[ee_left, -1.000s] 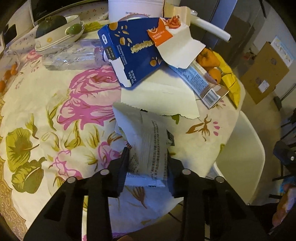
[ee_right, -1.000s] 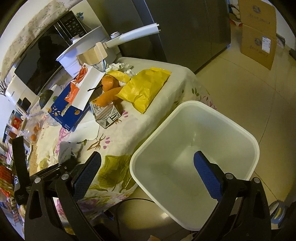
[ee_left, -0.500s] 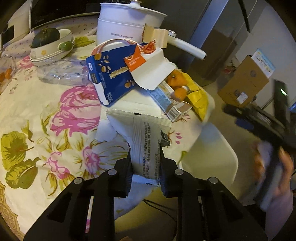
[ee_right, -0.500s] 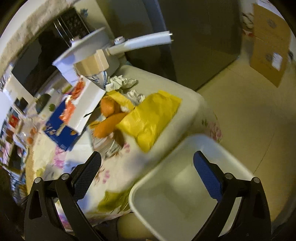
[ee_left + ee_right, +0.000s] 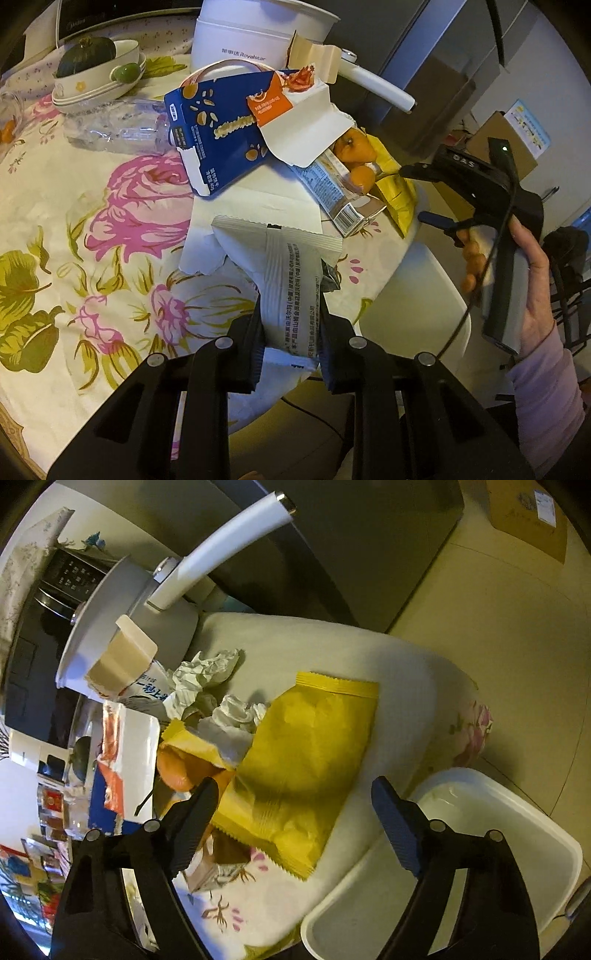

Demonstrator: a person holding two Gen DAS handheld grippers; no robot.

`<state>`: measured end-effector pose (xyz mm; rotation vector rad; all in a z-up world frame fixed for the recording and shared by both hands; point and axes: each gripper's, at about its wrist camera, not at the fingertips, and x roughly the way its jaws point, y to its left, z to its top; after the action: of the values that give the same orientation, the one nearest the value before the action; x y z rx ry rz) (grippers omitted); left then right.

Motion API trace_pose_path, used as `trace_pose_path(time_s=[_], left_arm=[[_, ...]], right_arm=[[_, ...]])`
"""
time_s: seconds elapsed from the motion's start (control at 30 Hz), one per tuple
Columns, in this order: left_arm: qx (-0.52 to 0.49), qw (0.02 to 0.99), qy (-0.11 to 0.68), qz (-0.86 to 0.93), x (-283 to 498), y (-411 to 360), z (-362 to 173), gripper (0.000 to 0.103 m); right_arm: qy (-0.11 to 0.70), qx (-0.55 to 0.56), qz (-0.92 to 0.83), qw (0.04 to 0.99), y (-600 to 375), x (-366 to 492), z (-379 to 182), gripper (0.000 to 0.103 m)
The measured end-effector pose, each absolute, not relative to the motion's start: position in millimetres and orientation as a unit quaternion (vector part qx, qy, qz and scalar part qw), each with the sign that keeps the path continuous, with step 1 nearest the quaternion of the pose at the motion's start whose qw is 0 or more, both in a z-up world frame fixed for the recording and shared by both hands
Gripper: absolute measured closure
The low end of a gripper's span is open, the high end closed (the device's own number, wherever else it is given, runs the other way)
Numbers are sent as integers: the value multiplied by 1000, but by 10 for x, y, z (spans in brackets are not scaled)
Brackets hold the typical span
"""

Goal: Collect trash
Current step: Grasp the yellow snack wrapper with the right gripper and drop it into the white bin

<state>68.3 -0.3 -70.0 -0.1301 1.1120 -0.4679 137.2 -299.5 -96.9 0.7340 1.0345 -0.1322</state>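
My left gripper [image 5: 291, 325] is shut on a white snack wrapper [image 5: 288, 273] and holds it lifted above the table's front edge. My right gripper [image 5: 291, 812] is open and empty, hovering over a yellow wrapper [image 5: 306, 760] at the table's edge; it also shows in the left wrist view [image 5: 424, 195]. A white bin [image 5: 461, 853] stands on the floor beside the table, also in the left wrist view [image 5: 413, 295]. More trash lies on the table: a blue carton [image 5: 214, 133], a small milk carton [image 5: 332, 192], crumpled tissues [image 5: 207, 672] and torn white paper [image 5: 255, 210].
A floral tablecloth [image 5: 92, 221] covers the table. A white pot [image 5: 258, 40] with a long handle stands at the back. Bowls with a squash [image 5: 96, 74], a crushed clear bottle [image 5: 118, 125] and oranges [image 5: 354, 151] lie nearby. A cardboard box [image 5: 528, 513] sits on the floor.
My left gripper closed on the white wrapper and lifted it off the table. My right gripper swung from above the bin to over the yellow wrapper.
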Motion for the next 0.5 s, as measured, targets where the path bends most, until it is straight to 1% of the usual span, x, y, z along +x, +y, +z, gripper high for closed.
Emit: trace_pose_path(time_s=[0.03, 0.23, 0.3, 0.33, 0.37, 0.5], left_arm=[[-62, 821, 523, -219, 687, 0, -704, 79], [-61, 821, 525, -218, 697, 3, -727, 78], [-61, 821, 524, -217, 693, 4, -725, 78], [-62, 821, 524, -217, 692, 9, -724, 78], [-64, 822, 523, -217, 693, 12, -721, 78], [-67, 824, 519, -217, 679, 19, -696, 78]], right_arm=[[483, 340, -63, 805, -2974, 1406, -971, 24], [479, 328, -71, 811, -2934, 1439, -967, 51], [473, 328, -74, 814, -2936, 1427, -952, 57], [472, 327, -74, 815, -2934, 1412, -950, 62], [471, 325, -73, 817, -2929, 1400, -942, 65], [462, 311, -72, 828, -2883, 1328, -876, 72]])
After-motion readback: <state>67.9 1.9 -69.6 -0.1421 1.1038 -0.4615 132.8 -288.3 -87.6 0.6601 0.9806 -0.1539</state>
